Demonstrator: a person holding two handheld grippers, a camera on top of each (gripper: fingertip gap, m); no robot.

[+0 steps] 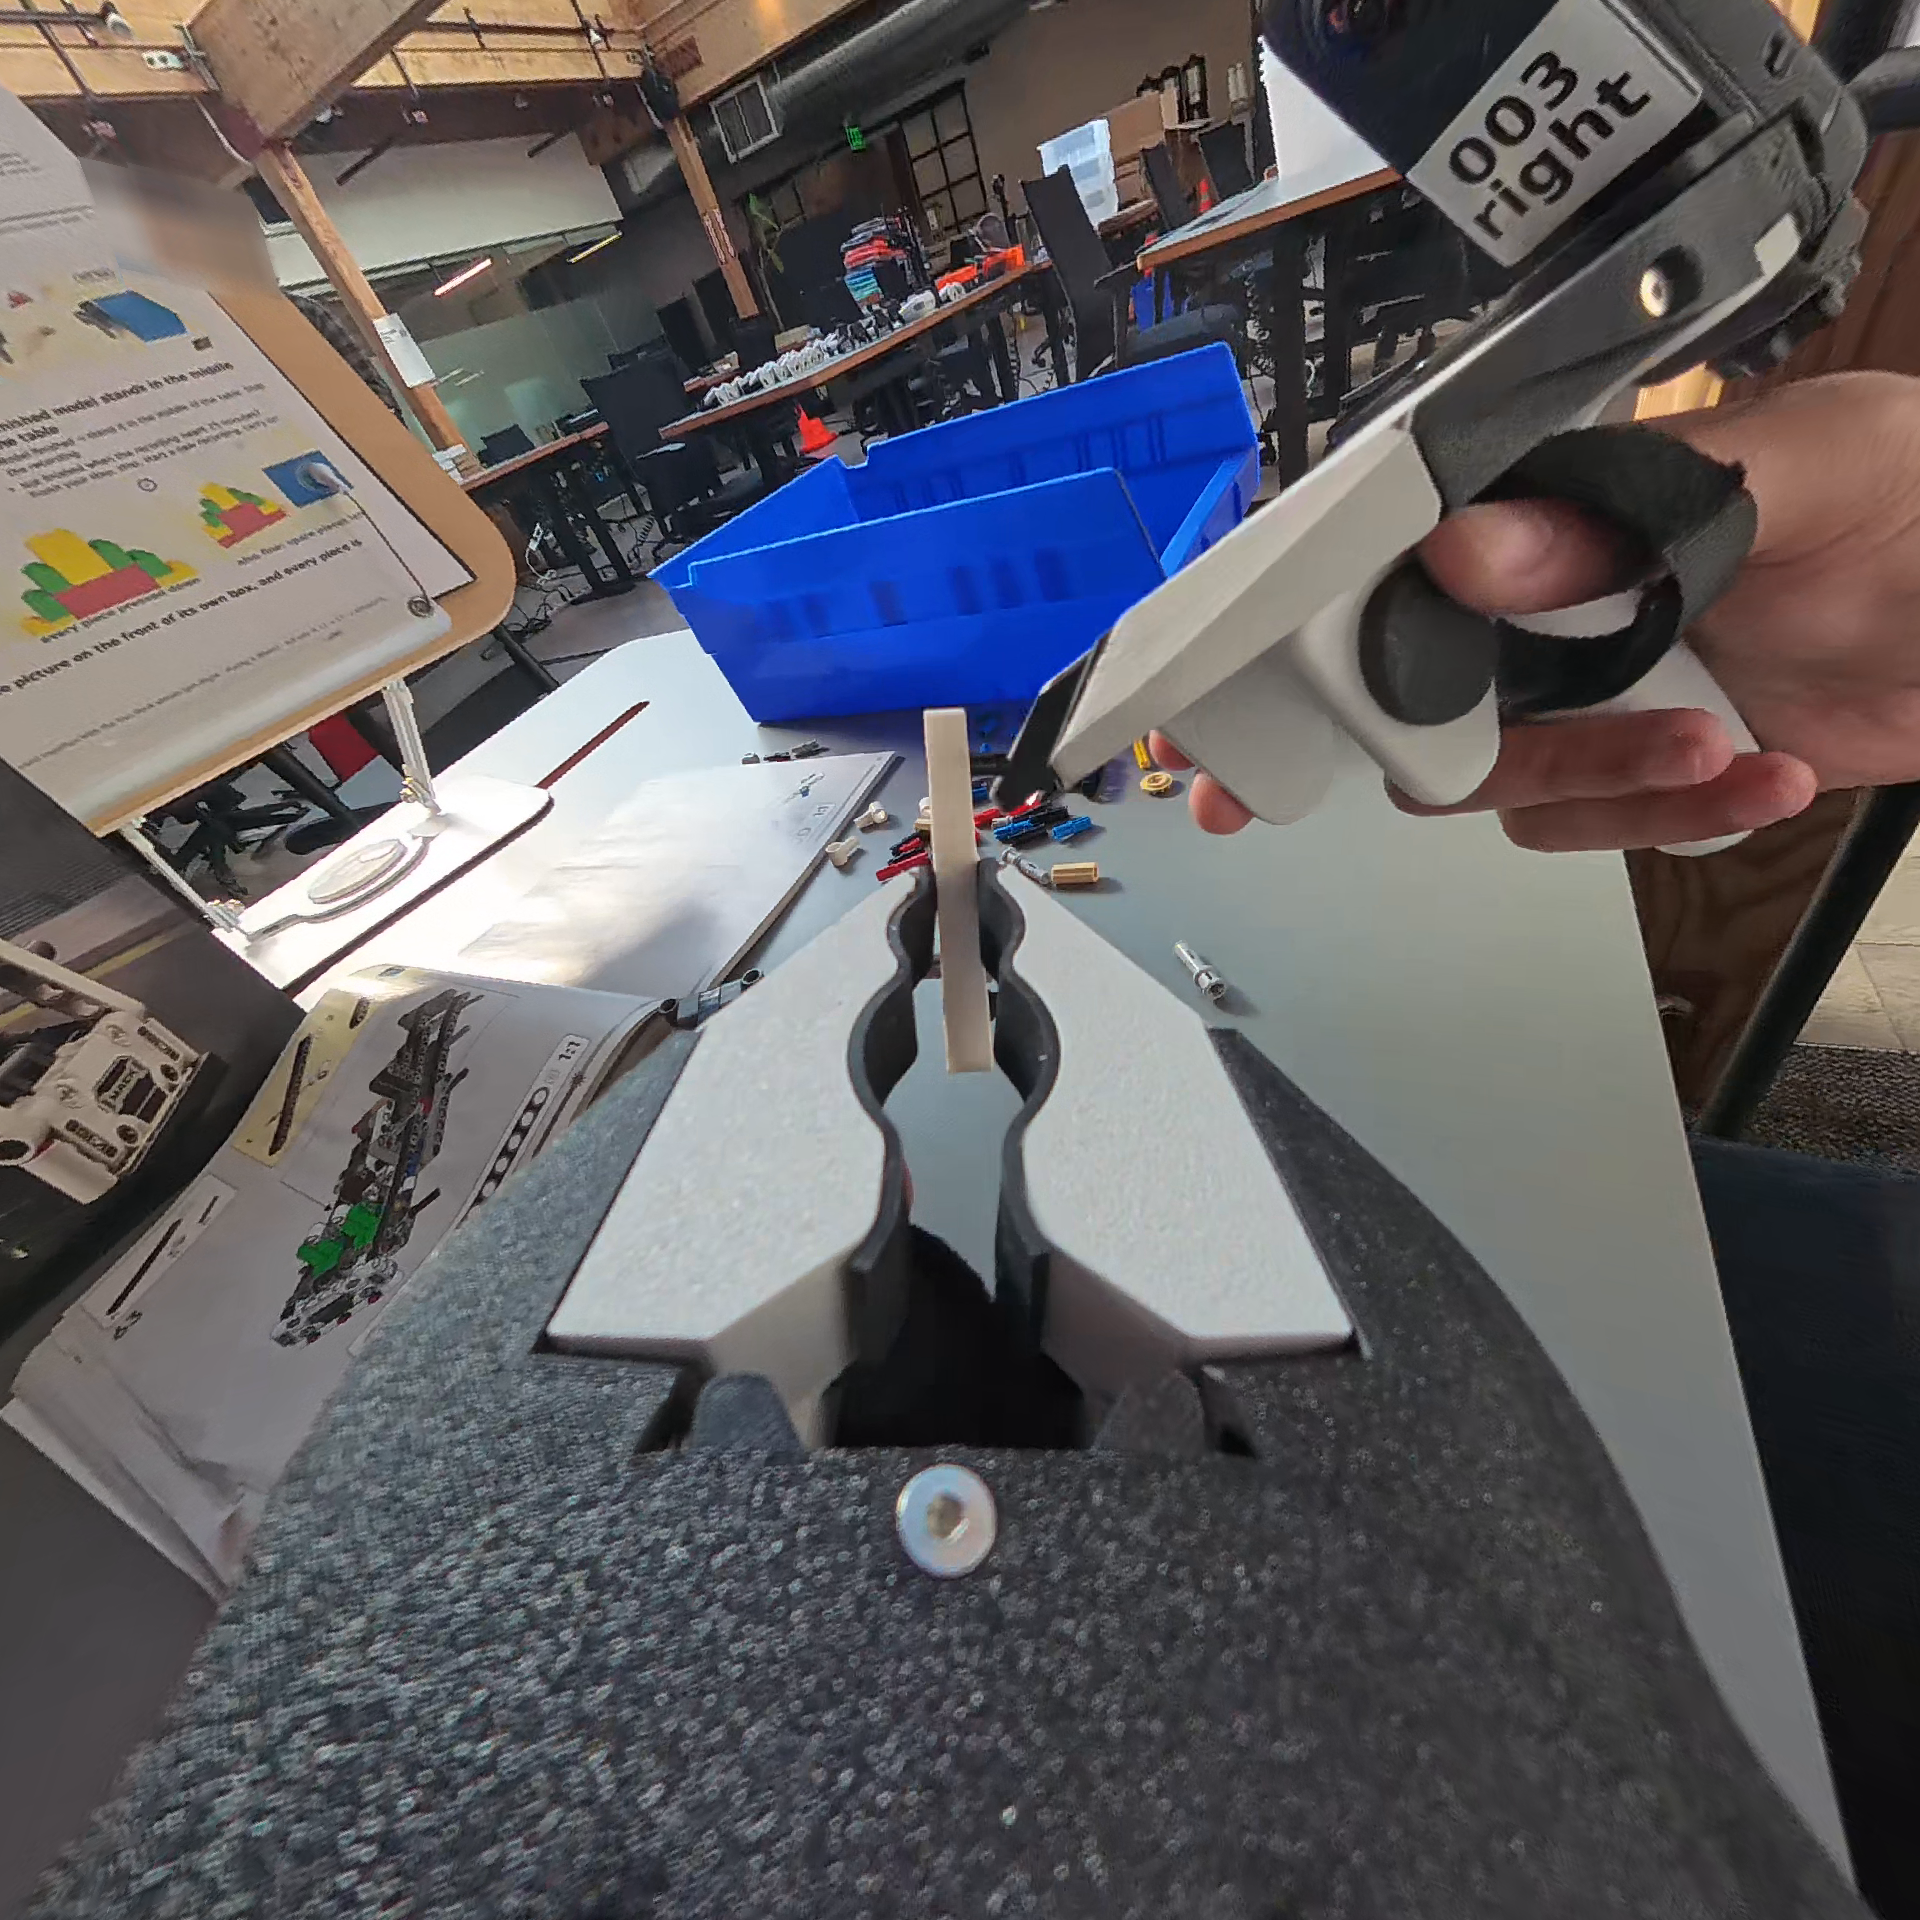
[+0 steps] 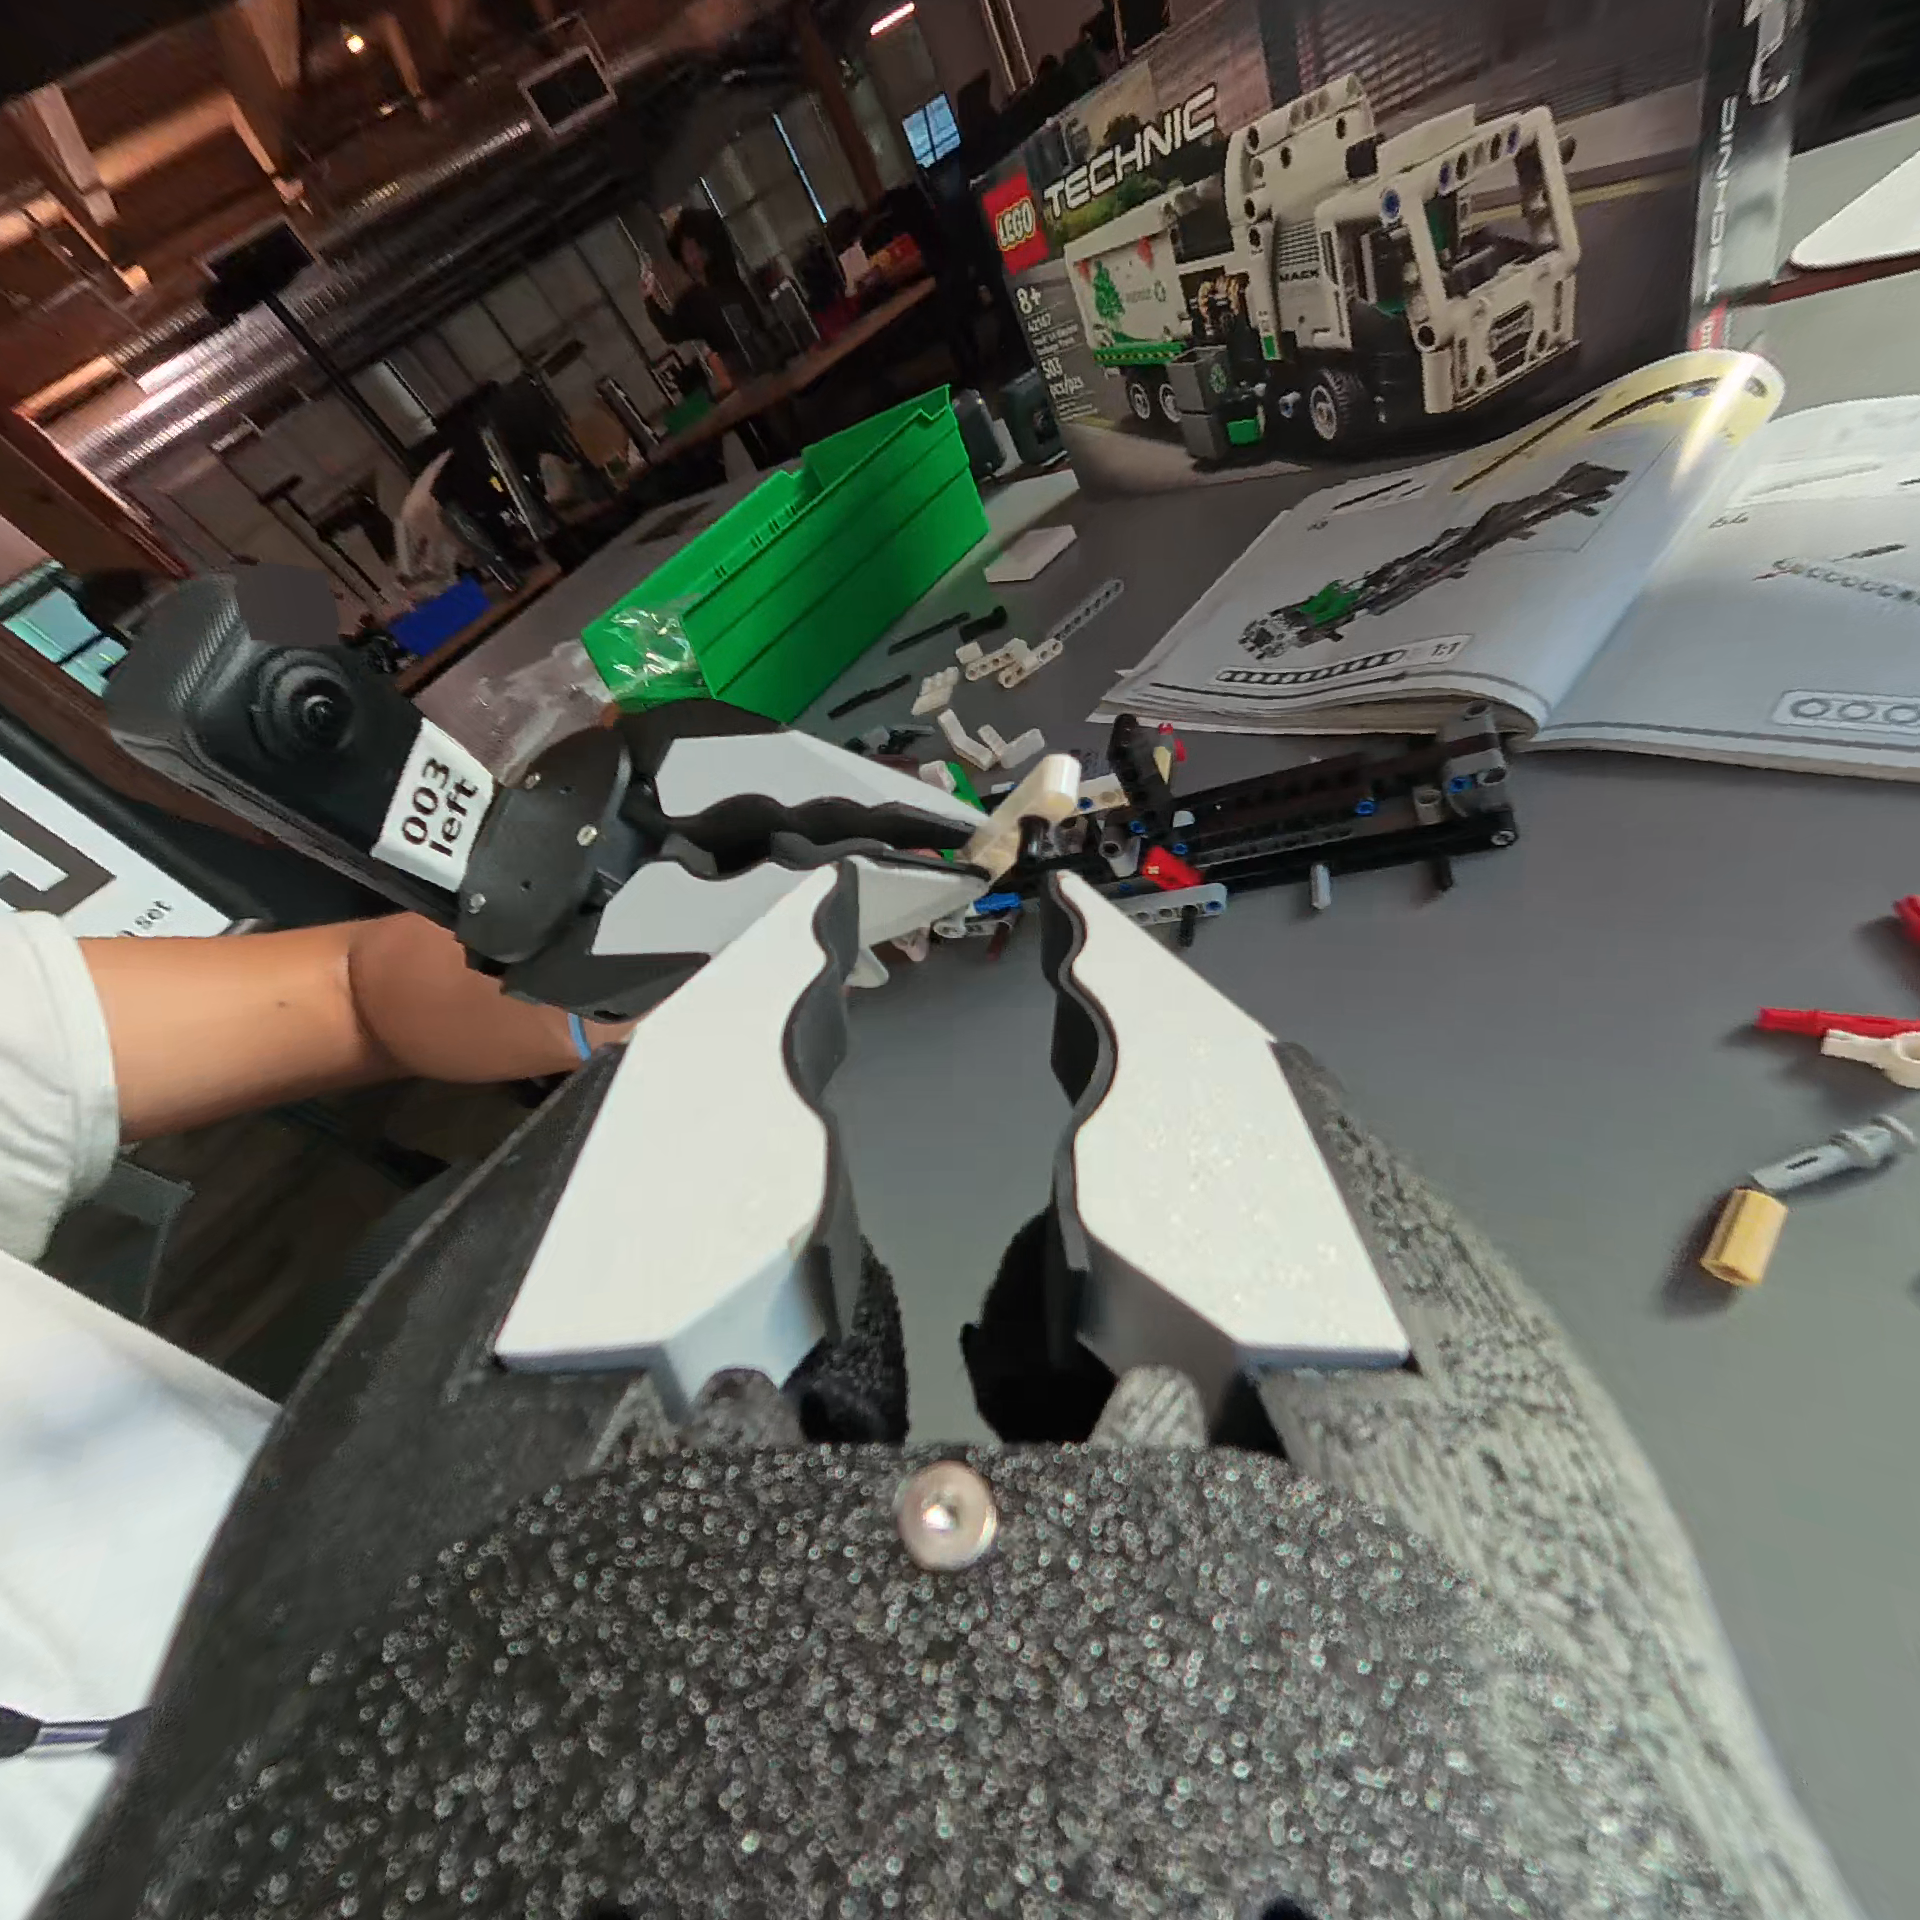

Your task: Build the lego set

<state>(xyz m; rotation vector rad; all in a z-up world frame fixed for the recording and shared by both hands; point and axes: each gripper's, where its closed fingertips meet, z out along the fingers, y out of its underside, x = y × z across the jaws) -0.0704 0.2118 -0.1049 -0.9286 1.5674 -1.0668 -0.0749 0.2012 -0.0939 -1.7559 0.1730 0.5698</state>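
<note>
Between the left tool's (image 1: 958, 883) closed tips, a white beam (image 1: 957, 894) stands upright; right tool (image 2: 940, 899) wide.

An open-plan workshop or lab in a converted industrial hall. Exposed timber posts (image 1: 343, 260) and roof beams run overhead beside a round metal ventilation duct (image 1: 831, 83). Far back stand long rows of work tables (image 1: 862, 343) with black office chairs (image 1: 1070, 249) and heaps of small parts, an orange traffic cone (image 1: 814, 428) on the floor between them. Frosted glass partitions (image 1: 499, 353) close the far left.
</note>
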